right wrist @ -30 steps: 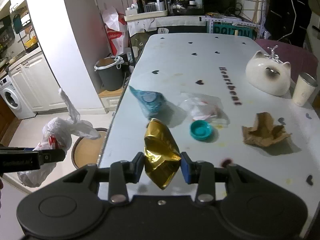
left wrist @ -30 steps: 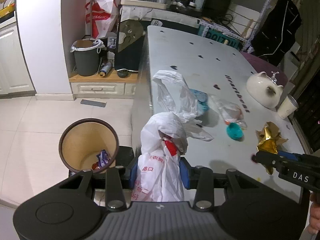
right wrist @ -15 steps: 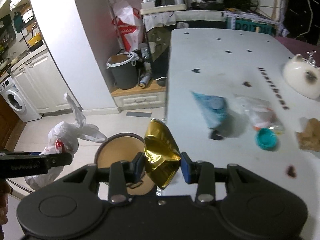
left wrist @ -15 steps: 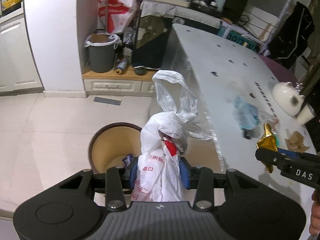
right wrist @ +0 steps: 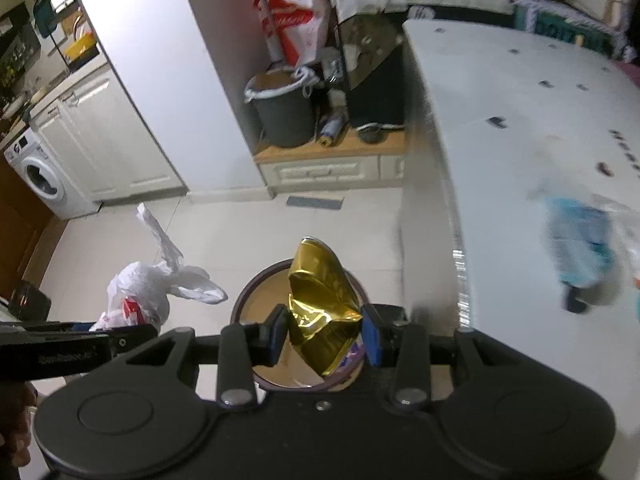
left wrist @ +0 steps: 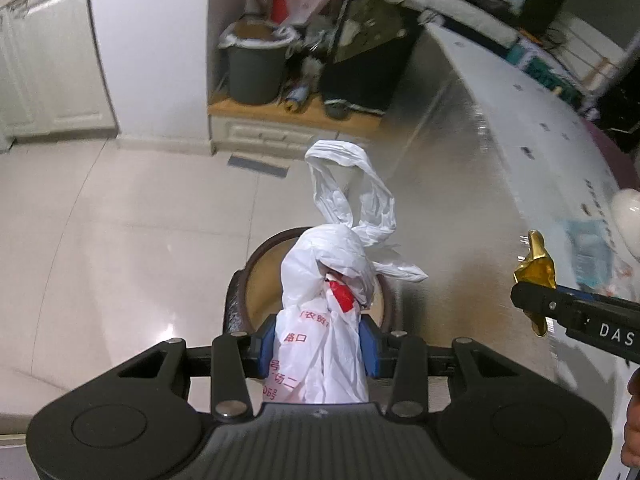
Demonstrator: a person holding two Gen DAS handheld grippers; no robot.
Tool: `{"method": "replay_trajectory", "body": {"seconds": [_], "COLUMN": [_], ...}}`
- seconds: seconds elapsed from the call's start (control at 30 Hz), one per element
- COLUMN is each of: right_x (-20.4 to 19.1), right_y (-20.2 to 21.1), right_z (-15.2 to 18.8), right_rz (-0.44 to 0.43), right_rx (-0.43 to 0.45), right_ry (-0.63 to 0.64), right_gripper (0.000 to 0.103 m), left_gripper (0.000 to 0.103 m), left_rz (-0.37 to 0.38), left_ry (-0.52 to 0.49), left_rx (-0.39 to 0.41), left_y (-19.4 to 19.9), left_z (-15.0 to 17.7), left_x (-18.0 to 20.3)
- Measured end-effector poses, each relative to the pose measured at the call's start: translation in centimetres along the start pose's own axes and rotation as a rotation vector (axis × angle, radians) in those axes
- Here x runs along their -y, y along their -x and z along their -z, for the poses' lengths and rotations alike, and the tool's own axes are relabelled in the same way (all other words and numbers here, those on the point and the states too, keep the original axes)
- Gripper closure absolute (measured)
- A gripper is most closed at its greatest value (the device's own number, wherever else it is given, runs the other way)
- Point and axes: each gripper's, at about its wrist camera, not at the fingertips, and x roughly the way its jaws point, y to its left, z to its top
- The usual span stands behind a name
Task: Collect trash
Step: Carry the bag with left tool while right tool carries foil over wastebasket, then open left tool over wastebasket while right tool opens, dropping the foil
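Note:
My left gripper point(left wrist: 318, 346) is shut on a knotted white plastic bag point(left wrist: 326, 292) with red print, held over the round brown trash bin point(left wrist: 240, 304) on the floor. My right gripper point(right wrist: 322, 334) is shut on a crumpled gold foil wrapper point(right wrist: 320, 300), directly above the same trash bin point(right wrist: 256, 300), which holds some wrappers. In the right wrist view the white bag point(right wrist: 138, 292) hangs at the left in the other gripper. In the left wrist view the gold wrapper point(left wrist: 536, 266) shows at the right edge.
The white table point(right wrist: 500, 120) lies to the right with a blue packet point(right wrist: 580, 244) near its edge. A grey bucket point(right wrist: 284, 112) stands on a low wooden cabinet point(right wrist: 320, 160) behind. White cupboards point(right wrist: 104, 136) and a washing machine point(right wrist: 38, 176) line the left; pale floor tiles point(left wrist: 120, 240) surround the bin.
Both grippers have swung left off the table, each keeping its load. They now hang over the brown bin, which has come under them in both views.

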Motion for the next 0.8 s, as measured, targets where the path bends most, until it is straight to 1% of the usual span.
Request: {"method": "replay_trajectory", "body": {"seconds": [0.23,0.4,0.53,0.67,0.8], "right_x": [-0.8,-1.0,-0.7,0.0,1.1], "right_y": [-7.2,-13.1,-16.9,-19.4,-21.1], "right_z": [-1.6,-1.5,-1.0,-0.7,-0.2], "right_rz": [-0.025,-0.028,-0.031,-0.027,-0.021], "right_rx": [-0.110,-0.209,-0.270,-0.308,-0.339], "right_ry": [-0.012,-0.006,-0.007,-0.024,-0.045], "right_gripper": [0.063,0.063,0.063,0.063,0.063], "left_gripper": [0.060,0.060,0.060,0.060,0.060], "left_rz": [-0.021,-0.028,-0.036,-0.039,-0.020], "left_ry": [0.056,0.081,0.091,0.127,0.183], "left_rx": [-0.106,-0.188,-0.240,-0.289,-0.323], "left_y": [-6.1,-11.1,-14.7,-18.0,-21.0], "left_z": [-2.2,-3.1,-3.0,-2.7,-2.6], "left_x": [-3.0,-4.1,-4.3,-4.7,-4.9]}}
